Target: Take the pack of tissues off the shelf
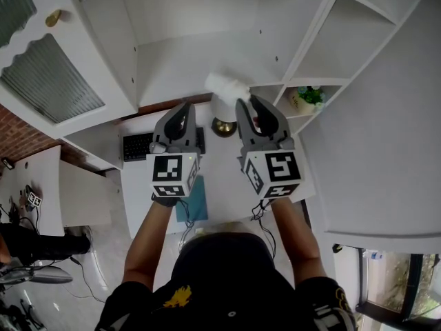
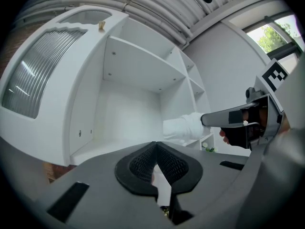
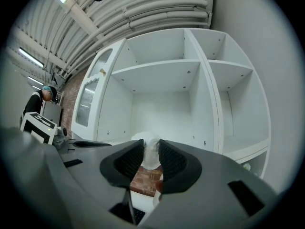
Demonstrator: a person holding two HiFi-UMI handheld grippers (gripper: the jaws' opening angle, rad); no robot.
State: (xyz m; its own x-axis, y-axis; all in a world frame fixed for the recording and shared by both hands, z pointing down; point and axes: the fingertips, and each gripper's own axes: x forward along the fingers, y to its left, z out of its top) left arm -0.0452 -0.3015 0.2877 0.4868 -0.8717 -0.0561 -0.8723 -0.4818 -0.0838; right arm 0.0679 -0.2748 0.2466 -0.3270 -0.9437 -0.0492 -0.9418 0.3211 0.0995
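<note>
Up at the far left, we see a cabinet door [image 1: 43, 81] with ribbed glass, and beside it the white shelf [image 1: 172, 61] with its wide open compartment. Below lies the worktop [image 1: 220, 174], carrying a dark keyboard [image 1: 136, 145] and a teal flat item [image 1: 196, 200]. Our left claw [image 1: 183, 107] hangs over the worktop's back edge, well apart from any object; its own view shows the two pads of the left claw [image 2: 155, 148] pressed tip to tip with nothing between them. Just to the right, the pack of tissues [image 1: 226, 85] is held in the air in front of the wide compartment, near its right-hand divider. Our right claw [image 1: 246, 105] grips it by one end, and in the right gripper view both pads bear on the white pack [image 3: 150, 151]. Farther right, a small potted plant [image 1: 310, 96] stands in a low cubby.
</note>
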